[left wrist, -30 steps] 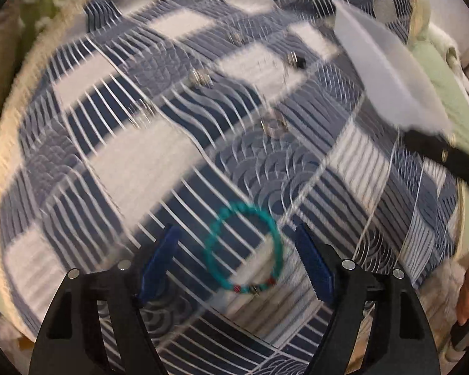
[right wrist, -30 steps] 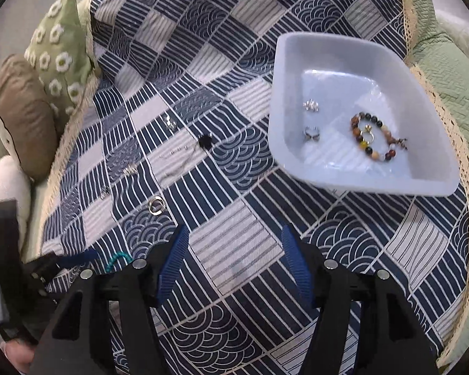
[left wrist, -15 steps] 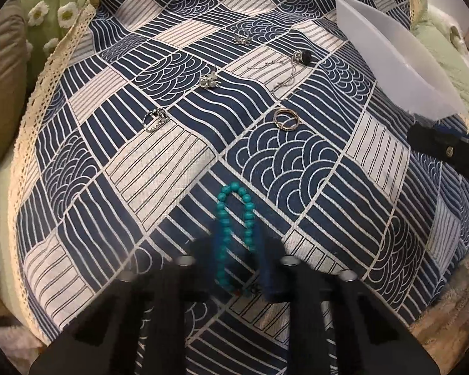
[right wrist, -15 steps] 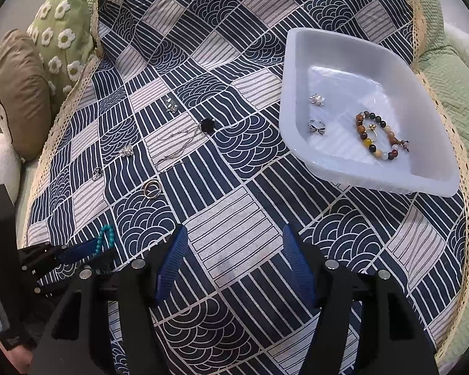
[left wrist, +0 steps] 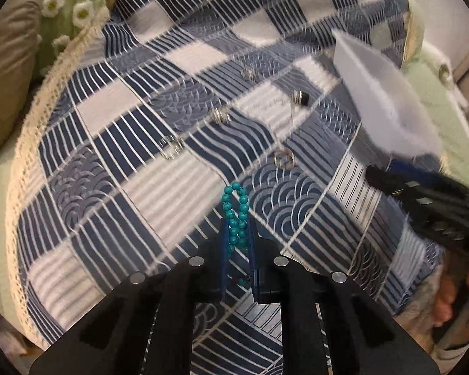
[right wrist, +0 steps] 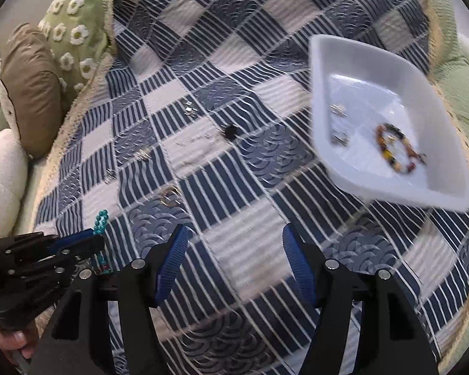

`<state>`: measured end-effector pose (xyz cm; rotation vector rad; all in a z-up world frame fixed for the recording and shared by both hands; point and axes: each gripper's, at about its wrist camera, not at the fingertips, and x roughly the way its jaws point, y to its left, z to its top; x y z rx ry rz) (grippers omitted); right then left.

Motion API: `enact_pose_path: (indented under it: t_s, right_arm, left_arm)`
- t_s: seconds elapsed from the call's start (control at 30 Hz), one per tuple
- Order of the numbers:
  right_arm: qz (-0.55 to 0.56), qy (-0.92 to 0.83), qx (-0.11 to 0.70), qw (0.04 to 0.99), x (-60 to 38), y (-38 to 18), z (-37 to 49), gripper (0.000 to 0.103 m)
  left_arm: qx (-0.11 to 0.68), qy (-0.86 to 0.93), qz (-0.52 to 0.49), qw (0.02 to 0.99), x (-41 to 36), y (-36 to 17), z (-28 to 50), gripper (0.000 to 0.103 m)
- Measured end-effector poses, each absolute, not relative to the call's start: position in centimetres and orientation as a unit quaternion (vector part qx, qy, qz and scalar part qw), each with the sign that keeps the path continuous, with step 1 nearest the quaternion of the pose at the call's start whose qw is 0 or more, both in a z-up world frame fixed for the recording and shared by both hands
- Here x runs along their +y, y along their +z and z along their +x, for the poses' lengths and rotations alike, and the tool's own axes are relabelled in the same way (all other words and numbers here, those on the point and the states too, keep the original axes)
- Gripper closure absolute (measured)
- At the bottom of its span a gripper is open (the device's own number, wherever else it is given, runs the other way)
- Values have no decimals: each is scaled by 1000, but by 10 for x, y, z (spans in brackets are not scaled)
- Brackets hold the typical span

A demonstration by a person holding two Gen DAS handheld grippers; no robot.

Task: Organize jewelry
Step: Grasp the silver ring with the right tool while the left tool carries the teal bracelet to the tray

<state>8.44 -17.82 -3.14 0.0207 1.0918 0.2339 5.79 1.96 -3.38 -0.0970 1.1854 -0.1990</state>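
Blue-and-white patchwork-print cloth (right wrist: pixel 234 156) over green bedding, white plastic tray (right wrist: pixel 322 100) holding jewelry, left gripper (left wrist: pixel 237 234) clamped on turquoise bead bracelet (left wrist: pixel 234 209), right gripper (right wrist: pixel 233 250) parted, holding nothing, above cloth.

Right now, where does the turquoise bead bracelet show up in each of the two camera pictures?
Left wrist view: turquoise bracelet at lower centre, pinched between the left hand-held gripper fingers.
Right wrist view: far lower left, sticking out of that same gripper.
Shared landmark: the white tray, at upper right in both.
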Motion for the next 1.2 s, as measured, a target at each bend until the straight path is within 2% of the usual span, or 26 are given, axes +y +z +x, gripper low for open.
enact_pose_path:
  t_s: [0.5,0.7,0.8,0.83,1.07,1.2]
  right_arm:
    - [-40,116,539,834,-94,-79,128,41]
    - [-72,115,529,838,-86,-81,127,59]
    - [-66,114,533,836,-91,-80,128,78]
    - [-61,116,535,835,-92,-80,127,81]
    - [-29,126,534,835,-100,-72,125,81]
    - [3,143,518,844,-118,-42,118,81]
  left_arm:
    - [543,-108,-83,829,51,-20,52,92]
    - [541,-121,-96,827,53,-18,48,92]
    - [541,-124,-94,827,52,-17,48,92]
    - [541,-125,-94,826,51,-17,48,92]
    - [544,-121,-89,826,50,-20,50,92]
    - [540,-123,-87,828,49,-16,49,92]
